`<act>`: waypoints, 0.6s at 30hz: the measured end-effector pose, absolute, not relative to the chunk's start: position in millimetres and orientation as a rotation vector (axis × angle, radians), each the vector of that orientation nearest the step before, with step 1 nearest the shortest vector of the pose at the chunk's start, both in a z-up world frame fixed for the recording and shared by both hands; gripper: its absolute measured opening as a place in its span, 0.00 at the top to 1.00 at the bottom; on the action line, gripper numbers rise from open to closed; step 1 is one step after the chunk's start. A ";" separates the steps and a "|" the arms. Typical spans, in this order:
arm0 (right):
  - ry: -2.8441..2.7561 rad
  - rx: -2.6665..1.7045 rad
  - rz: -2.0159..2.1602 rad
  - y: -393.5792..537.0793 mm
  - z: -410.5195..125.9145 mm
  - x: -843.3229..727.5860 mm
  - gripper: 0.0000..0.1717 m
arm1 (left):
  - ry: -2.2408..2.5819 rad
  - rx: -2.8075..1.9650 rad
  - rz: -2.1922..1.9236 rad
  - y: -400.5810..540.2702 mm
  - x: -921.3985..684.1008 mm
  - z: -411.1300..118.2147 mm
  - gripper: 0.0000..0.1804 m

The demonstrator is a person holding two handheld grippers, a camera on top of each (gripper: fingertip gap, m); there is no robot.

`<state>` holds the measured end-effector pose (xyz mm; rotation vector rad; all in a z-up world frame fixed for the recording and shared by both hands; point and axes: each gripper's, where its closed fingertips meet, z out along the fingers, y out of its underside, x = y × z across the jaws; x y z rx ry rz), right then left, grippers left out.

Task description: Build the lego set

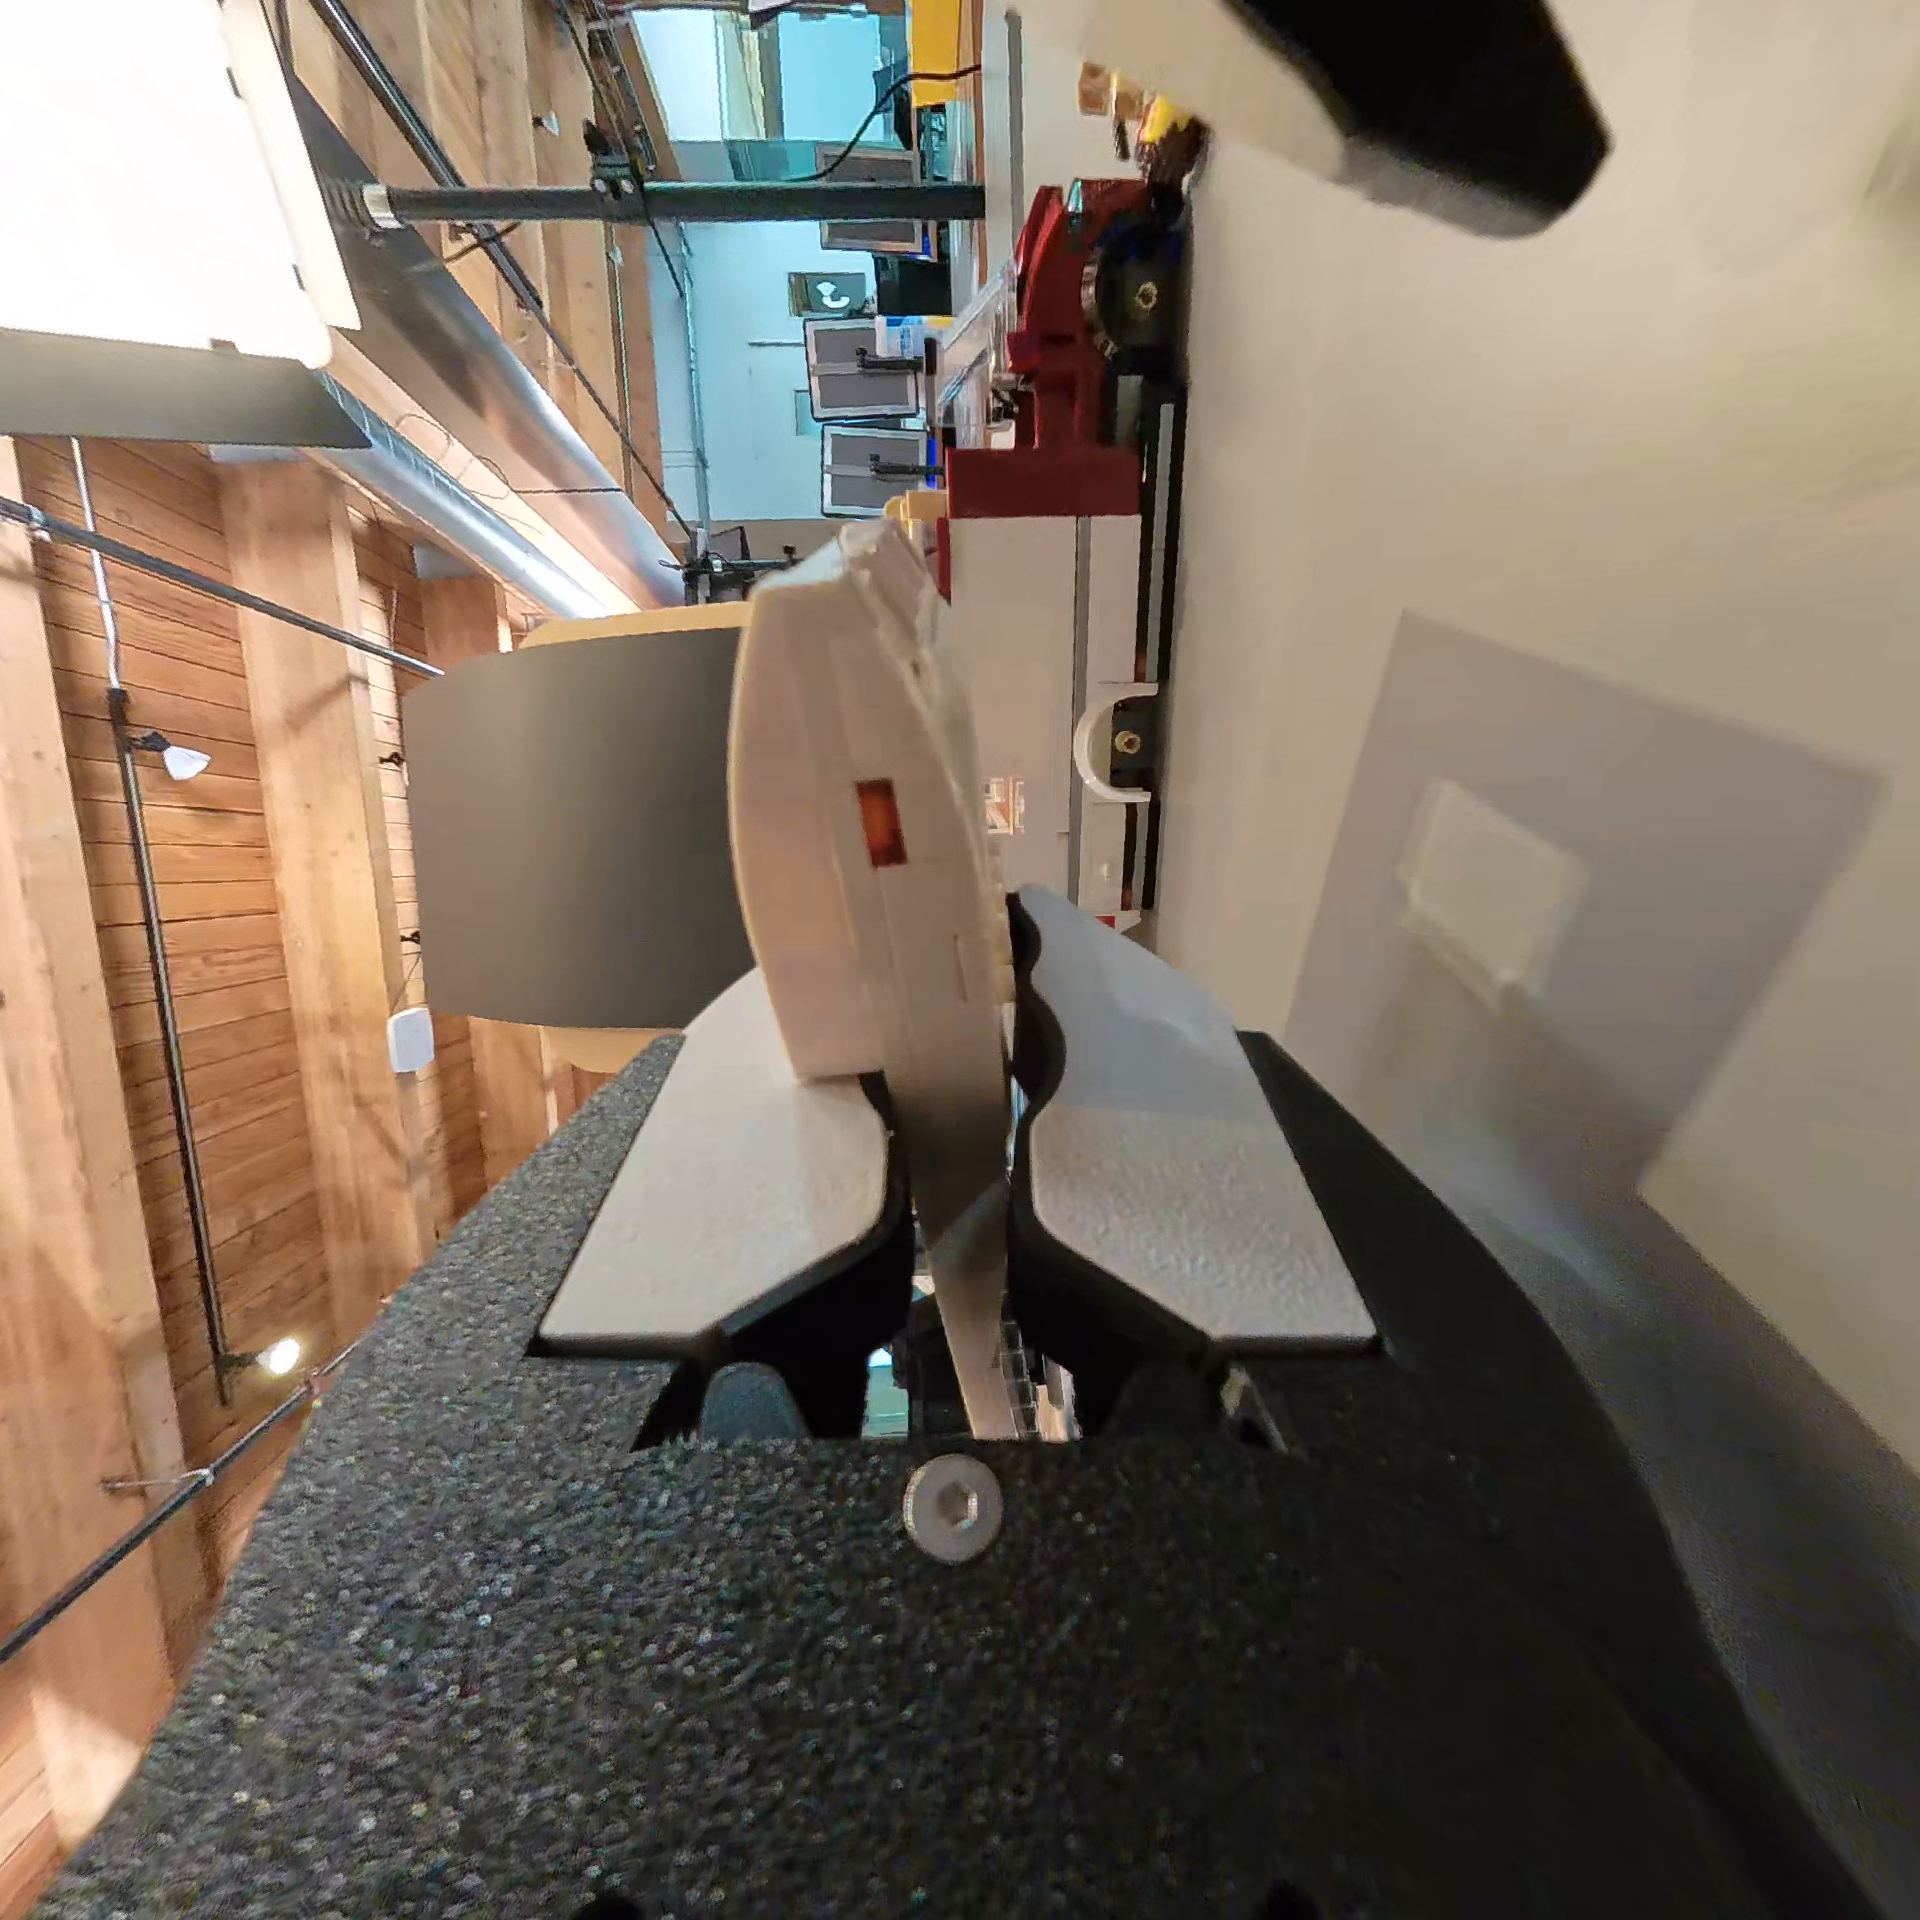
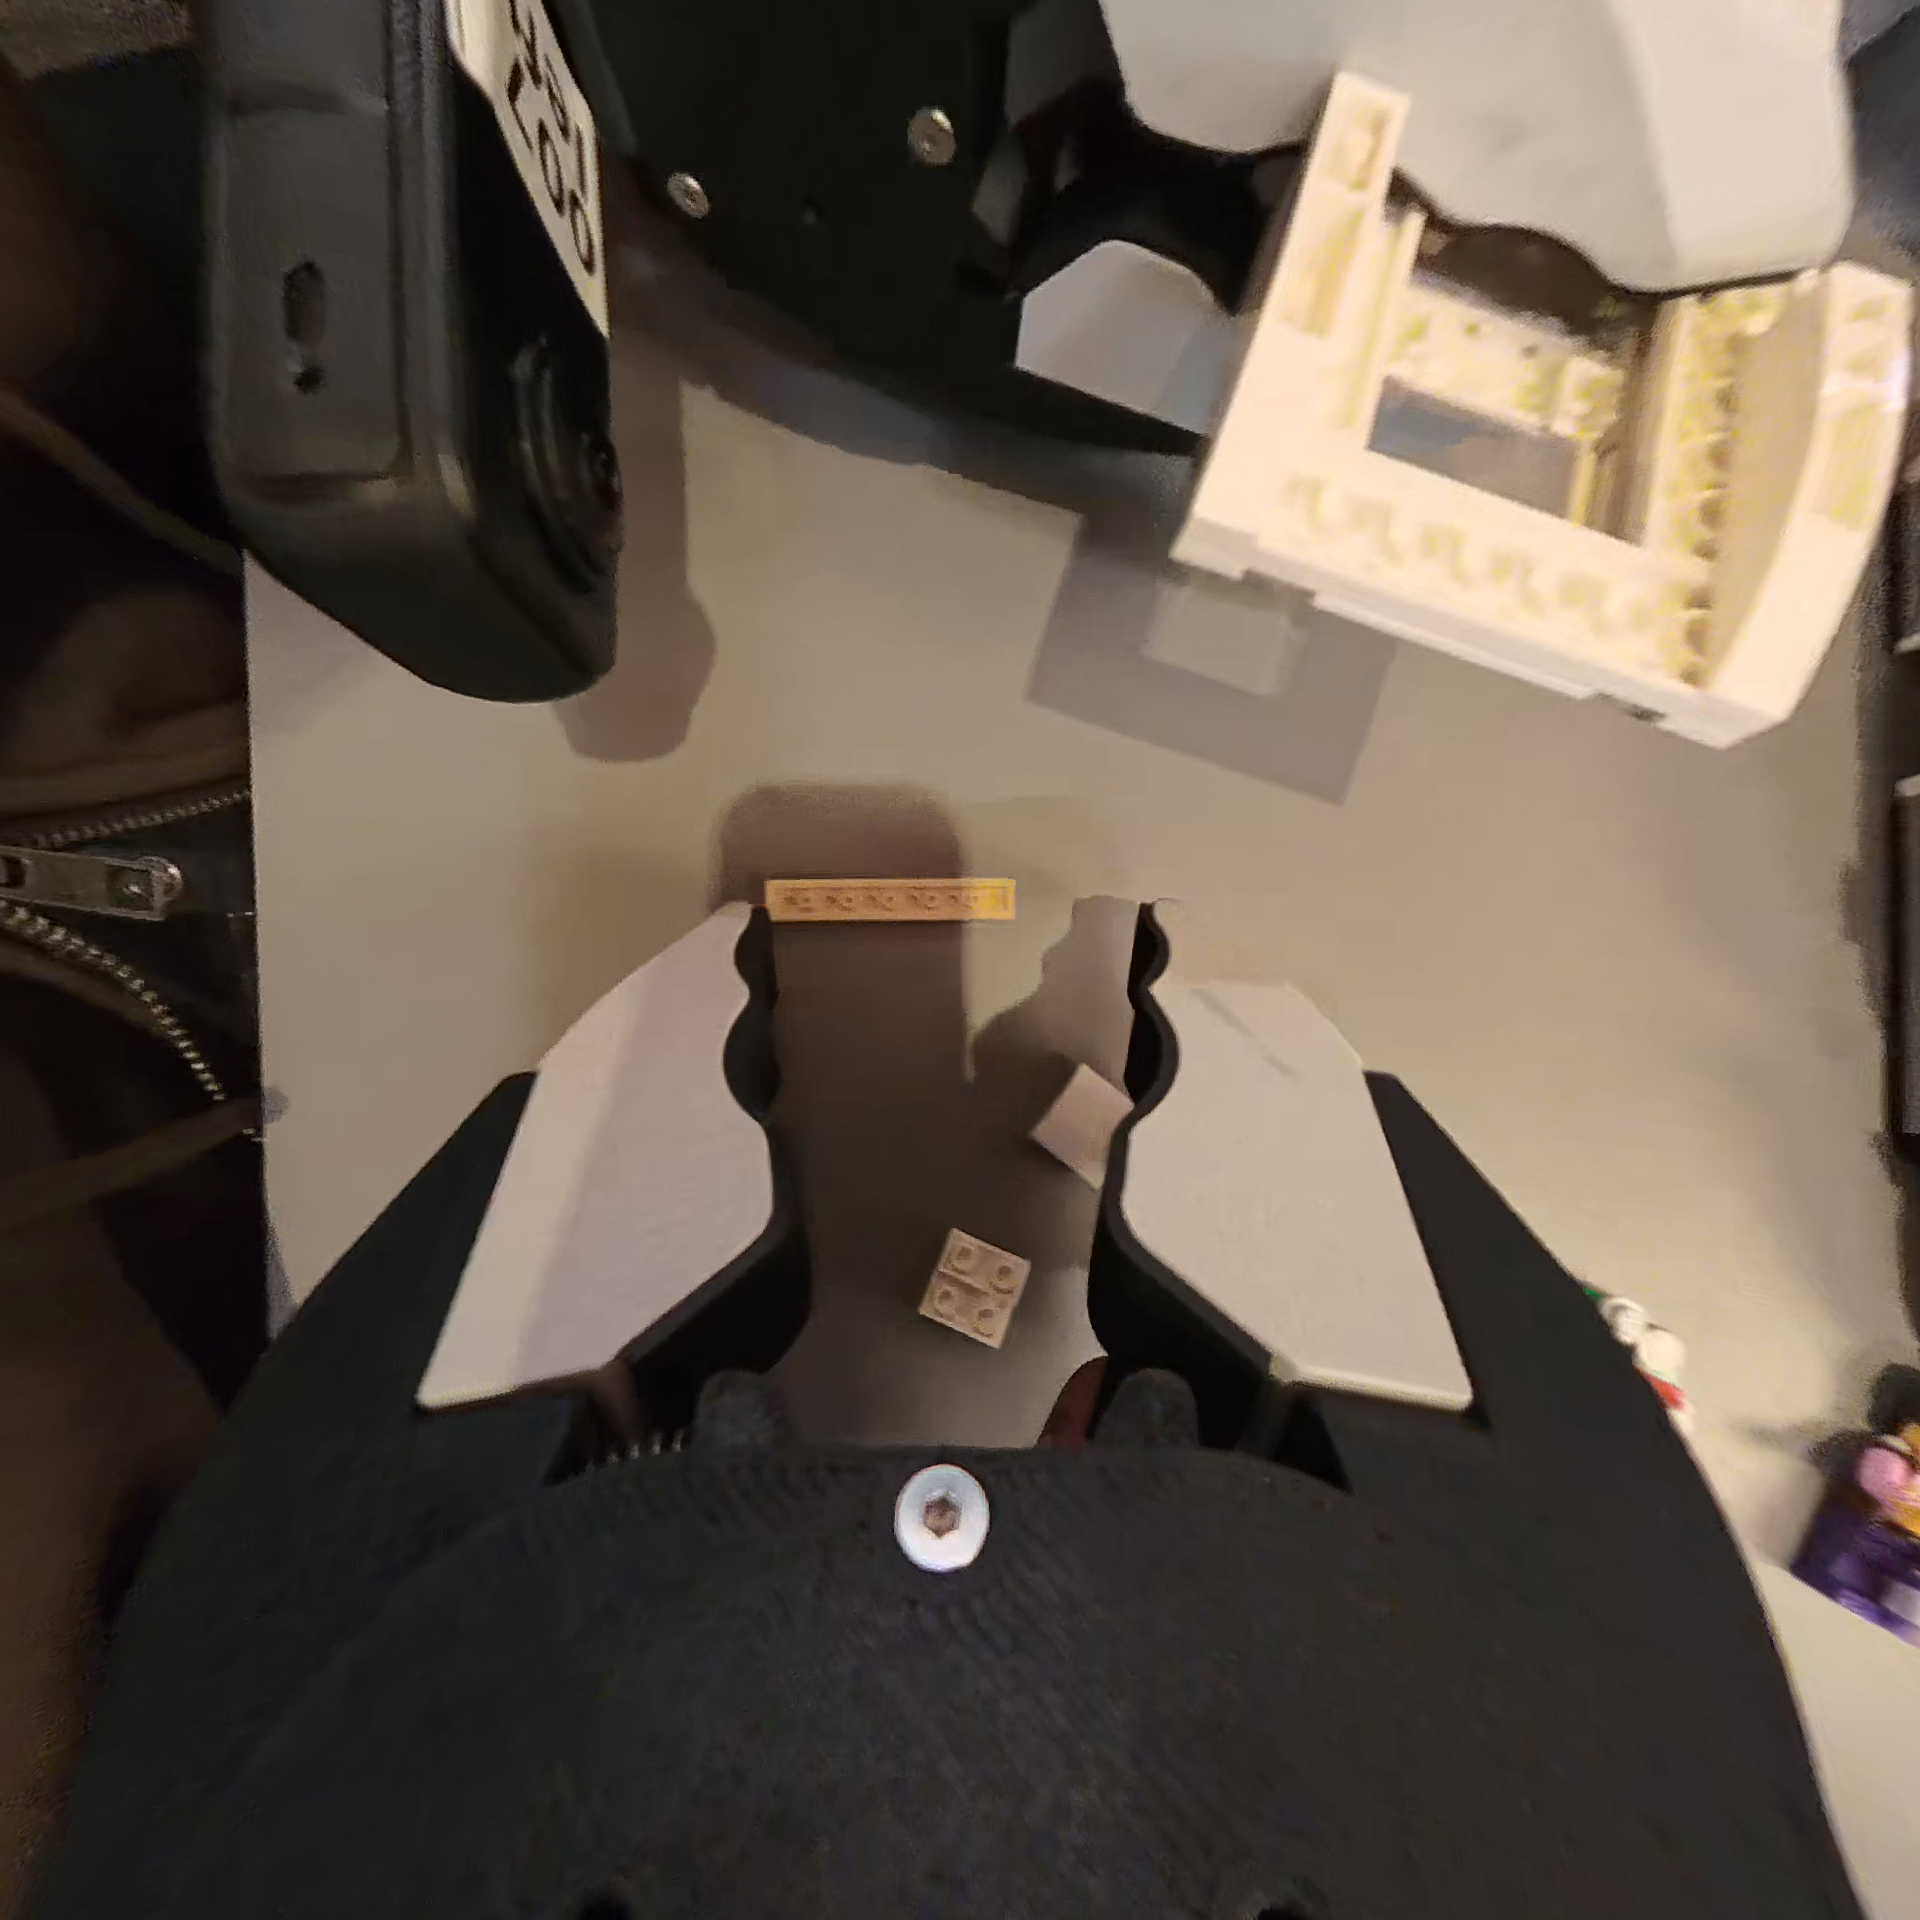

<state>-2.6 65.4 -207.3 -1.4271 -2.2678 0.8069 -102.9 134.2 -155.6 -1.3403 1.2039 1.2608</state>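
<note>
My left gripper point(image 1: 935, 987) is shut on a white brick assembly point(image 1: 852, 831) with a curved outer face and a small orange insert, and holds it above the table. In the right wrist view the assembly point(image 2: 1538, 436) is an open white frame at the top right, with the left gripper's fingers point(image 2: 1122, 332) closed on its wall. My right gripper point(image 2: 951, 914) is open and empty above the table. A long tan studded plate point(image 2: 890, 900) lies on the table, its left end by my left fingertip point(image 2: 750, 935). A small grey two-by-two plate point(image 2: 974, 1286) and a grey tile point(image 2: 1081, 1122) lie between the fingers, lower down.
The grey table point(image 2: 1455, 935) carries a red and white brick model point(image 1: 1060, 343) at its far side. A purple figure point(image 2: 1870, 1496) stands at the right edge. A person's dark zipped jacket point(image 2: 104, 935) is at the left. The left gripper's black body point(image 2: 416, 364) hangs above the table.
</note>
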 end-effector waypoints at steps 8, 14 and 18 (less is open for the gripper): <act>-2.313 -1.411 0.788 57.3 -215.5 -3.0 0.62 | 1.224 -1.353 1.257 134.1 -104.3 -164.8 0.91; -2.324 -1.404 0.775 51.4 -219.7 -4.5 0.69 | 1.252 -1.363 1.231 130.7 -100.0 -171.3 0.91; -2.290 -1.429 0.745 54.2 -218.9 -6.3 0.71 | 1.231 -1.364 1.239 127.3 -100.5 -166.7 0.91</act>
